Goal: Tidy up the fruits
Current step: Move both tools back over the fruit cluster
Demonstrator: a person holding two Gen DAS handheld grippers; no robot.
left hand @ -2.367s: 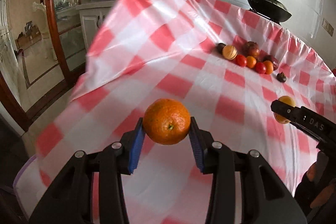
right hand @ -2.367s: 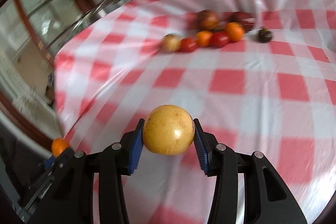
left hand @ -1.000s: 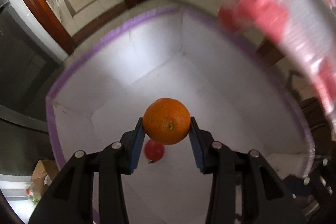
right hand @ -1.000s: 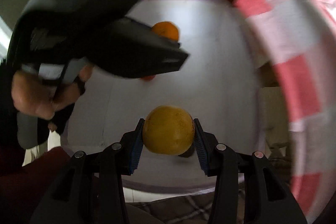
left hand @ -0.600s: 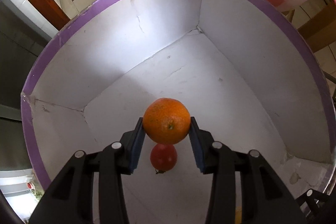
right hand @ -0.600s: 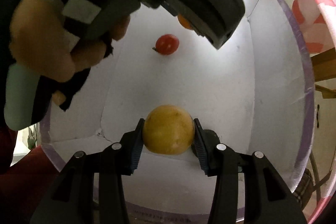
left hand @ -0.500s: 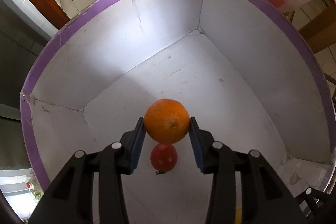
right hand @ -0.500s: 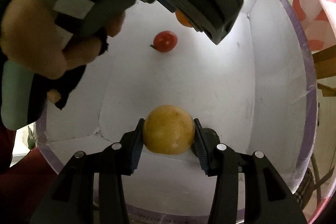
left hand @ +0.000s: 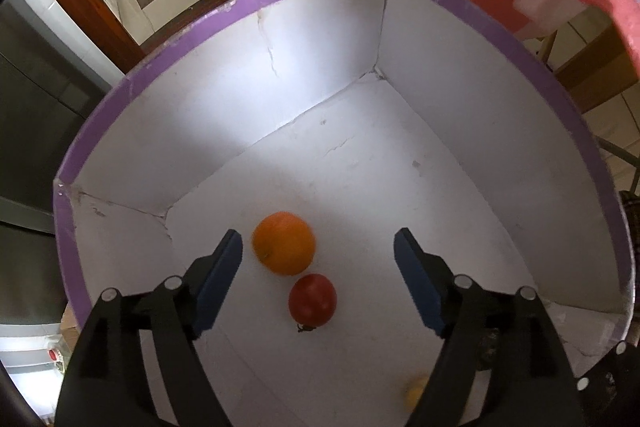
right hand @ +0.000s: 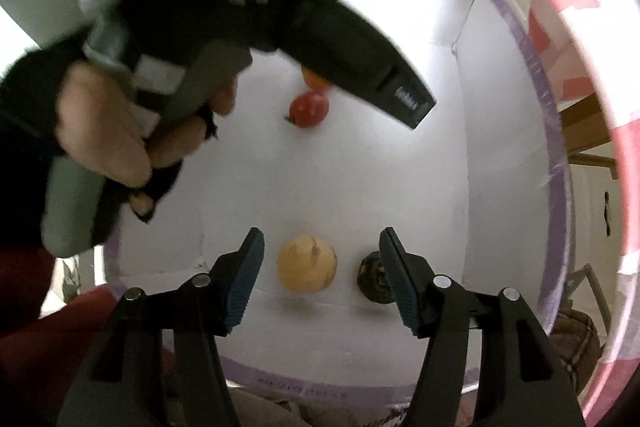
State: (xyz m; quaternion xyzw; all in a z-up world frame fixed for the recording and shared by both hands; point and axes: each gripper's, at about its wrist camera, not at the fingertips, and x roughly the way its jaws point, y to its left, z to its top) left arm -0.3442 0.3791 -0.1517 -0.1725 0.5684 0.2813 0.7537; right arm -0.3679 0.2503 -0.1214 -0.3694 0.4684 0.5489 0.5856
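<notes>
1. Left wrist view: the left gripper (left hand: 318,281) is opening, fingers apart, nothing between the pads. The orange (left hand: 283,243) lies on the floor of the white box (left hand: 224,75), touching the red fruit (left hand: 312,299) nearer the camera. It may roll on or knock that fruit. It is round, with no clear long axis.

2. Right wrist view: the right gripper (right hand: 322,281) is opening, empty. The yellow fruit (right hand: 307,263) lies near the box's near wall, just left of a dark fruit (right hand: 373,279); it could bump that. It is round too.
</notes>
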